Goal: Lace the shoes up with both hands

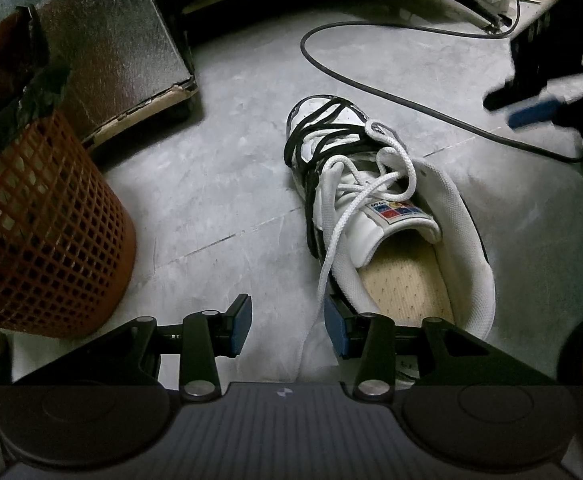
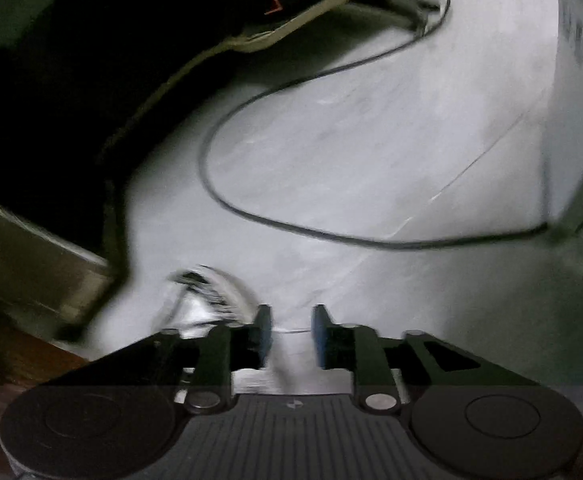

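Note:
A white sneaker [image 1: 391, 208] with black trim lies on the grey floor, toe pointing away, its opening toward the camera. White laces [image 1: 375, 176] are loosely looped over the tongue, and one lace end [image 1: 323, 276] trails down between the blue pads of my left gripper [image 1: 287, 330], which stands open with the lace untouched. My right gripper [image 1: 539, 108] appears blurred at the upper right of the left wrist view, away from the shoe. In the right wrist view the right gripper [image 2: 291, 334] is open and empty, with the blurred toe of the shoe [image 2: 207, 296] just left of it.
An orange mesh basket [image 1: 43, 232] stands at the left. A dark textured panel [image 1: 103, 40] leans behind it. A black cable [image 1: 391, 92] curves across the floor beyond the shoe, the same cable [image 2: 291, 224] looping in the right wrist view. Dark furniture [image 2: 51, 80] fills the left there.

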`<act>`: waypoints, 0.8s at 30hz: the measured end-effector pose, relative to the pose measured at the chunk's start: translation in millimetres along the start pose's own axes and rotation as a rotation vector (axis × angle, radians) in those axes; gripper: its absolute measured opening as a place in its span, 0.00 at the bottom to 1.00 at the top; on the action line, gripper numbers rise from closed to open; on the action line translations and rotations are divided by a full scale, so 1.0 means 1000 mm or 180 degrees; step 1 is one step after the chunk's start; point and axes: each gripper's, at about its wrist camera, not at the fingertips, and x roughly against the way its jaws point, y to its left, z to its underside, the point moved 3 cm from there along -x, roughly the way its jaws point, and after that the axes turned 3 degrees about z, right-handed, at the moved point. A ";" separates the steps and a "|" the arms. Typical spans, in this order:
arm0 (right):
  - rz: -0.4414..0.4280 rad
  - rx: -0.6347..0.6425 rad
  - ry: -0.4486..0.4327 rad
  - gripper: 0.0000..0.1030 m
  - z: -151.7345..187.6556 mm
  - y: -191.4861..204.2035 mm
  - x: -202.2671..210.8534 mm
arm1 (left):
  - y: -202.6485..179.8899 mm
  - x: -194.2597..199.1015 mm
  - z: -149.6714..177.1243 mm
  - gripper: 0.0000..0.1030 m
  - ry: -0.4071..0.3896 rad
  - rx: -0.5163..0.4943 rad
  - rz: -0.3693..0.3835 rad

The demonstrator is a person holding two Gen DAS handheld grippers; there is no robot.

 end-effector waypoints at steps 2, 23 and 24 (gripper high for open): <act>0.0180 0.0413 0.0007 0.35 0.007 0.010 -0.012 | 0.000 -0.001 0.000 0.43 0.0009 0.0013 -0.0007; -0.0062 0.4217 0.1150 0.31 0.018 0.098 -0.103 | 0.015 -0.004 0.003 0.45 0.0079 0.0436 0.0132; -0.0082 0.4257 0.1195 0.31 0.018 0.099 -0.106 | 0.016 -0.004 0.003 0.45 0.0084 0.0461 0.0139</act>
